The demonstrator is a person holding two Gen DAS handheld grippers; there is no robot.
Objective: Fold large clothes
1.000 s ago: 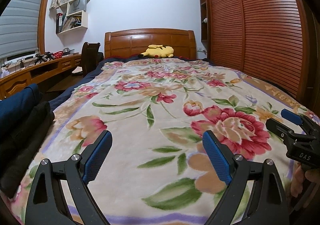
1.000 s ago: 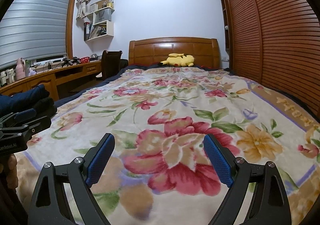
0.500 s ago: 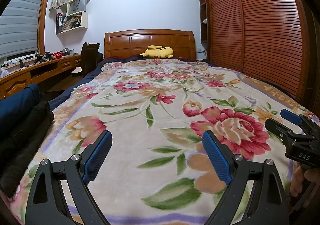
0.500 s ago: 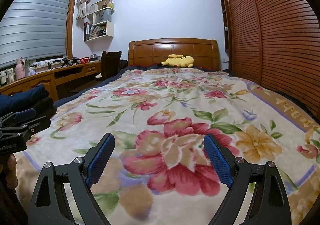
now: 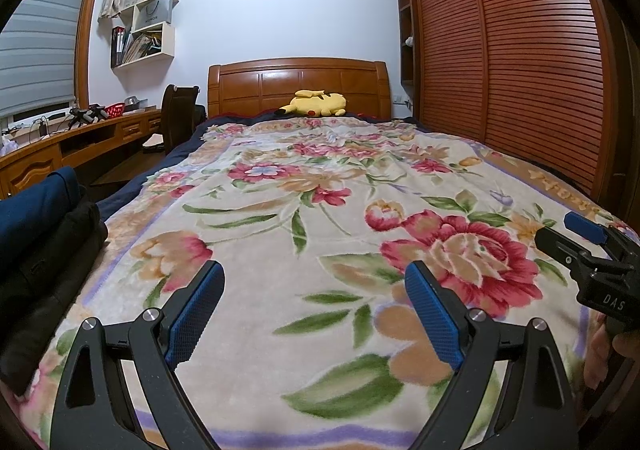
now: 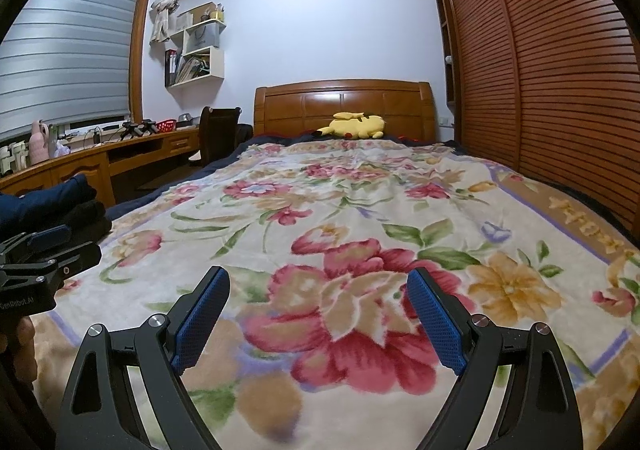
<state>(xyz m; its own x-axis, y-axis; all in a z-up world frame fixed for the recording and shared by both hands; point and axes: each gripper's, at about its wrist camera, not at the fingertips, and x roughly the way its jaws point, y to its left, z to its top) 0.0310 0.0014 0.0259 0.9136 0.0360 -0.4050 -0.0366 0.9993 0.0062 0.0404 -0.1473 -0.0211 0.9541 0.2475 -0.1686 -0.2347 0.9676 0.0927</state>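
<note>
A pile of dark clothes, a navy piece [image 5: 36,202] on top of black ones [image 5: 44,274], lies at the bed's near left corner; the right wrist view shows the same pile [image 6: 76,206] at far left. My left gripper [image 5: 314,306] hovers open over the floral blanket [image 5: 280,242], nothing between its blue pads. My right gripper [image 6: 318,310] is open too, above a large red flower on the floral blanket [image 6: 360,210], and empty. Each gripper shows at the edge of the other's view: the right gripper [image 5: 576,242], the left gripper [image 6: 56,246].
A yellow plush toy [image 5: 316,104] lies by the wooden headboard [image 5: 298,84]. A louvred wooden wardrobe [image 5: 520,62] runs along the bed's right side. On the left are a long desk [image 5: 80,142], a dark chair [image 5: 178,114] and wall shelves [image 5: 148,30].
</note>
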